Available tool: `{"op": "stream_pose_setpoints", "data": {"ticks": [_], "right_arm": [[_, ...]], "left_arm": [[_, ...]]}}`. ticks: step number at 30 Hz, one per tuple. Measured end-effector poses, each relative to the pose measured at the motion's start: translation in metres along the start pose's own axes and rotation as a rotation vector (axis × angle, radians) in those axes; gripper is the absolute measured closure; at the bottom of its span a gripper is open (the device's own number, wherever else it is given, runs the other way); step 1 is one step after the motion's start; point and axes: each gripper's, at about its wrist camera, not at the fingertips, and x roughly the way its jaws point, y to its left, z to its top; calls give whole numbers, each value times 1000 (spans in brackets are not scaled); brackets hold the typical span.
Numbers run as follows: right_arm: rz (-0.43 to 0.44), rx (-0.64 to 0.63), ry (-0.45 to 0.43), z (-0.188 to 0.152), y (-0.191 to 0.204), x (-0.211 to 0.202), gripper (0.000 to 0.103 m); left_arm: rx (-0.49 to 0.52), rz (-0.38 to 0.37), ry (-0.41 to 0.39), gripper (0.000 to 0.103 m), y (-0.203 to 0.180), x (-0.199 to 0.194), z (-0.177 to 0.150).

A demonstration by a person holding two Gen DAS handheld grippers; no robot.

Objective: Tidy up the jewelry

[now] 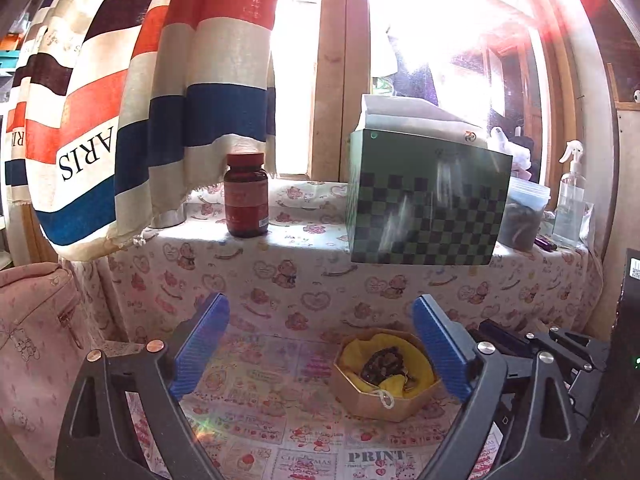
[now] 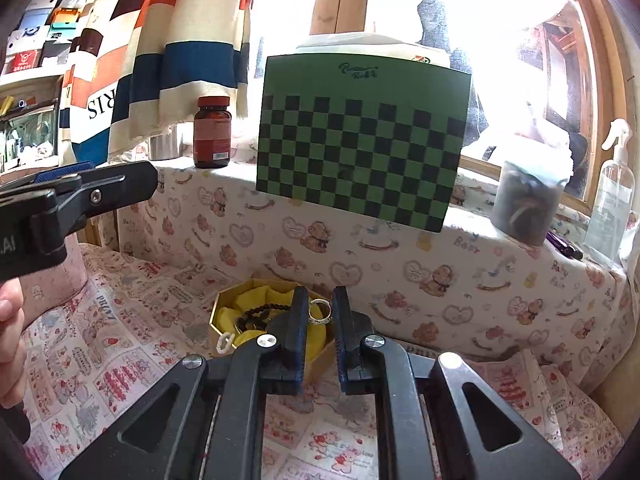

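Jaws of the right gripper (image 2: 318,316) pinch a silver ring (image 2: 320,311) just above the yellow-lined octagonal box (image 2: 218,320), which sits on the printed cloth (image 2: 120,360) and already holds a dark beaded bracelet (image 2: 258,314). The left gripper (image 1: 320,344) is spread wide with nothing between its blue pads (image 1: 200,344). Farther back, on the ledge's edge, stand a brown bottle (image 1: 246,196) and a green checkered box (image 1: 428,200).
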Motion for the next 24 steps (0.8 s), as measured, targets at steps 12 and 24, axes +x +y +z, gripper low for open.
{"op": "stream_pose_setpoints", "data": {"ticks": [12, 24], "right_arm": [[27, 28, 14, 16, 16, 36, 47], [29, 86, -65, 19, -11, -10, 18]], "left_arm": [[-78, 84, -16, 7, 30, 0, 6], [-61, 90, -35, 7, 25, -5, 7]]}}
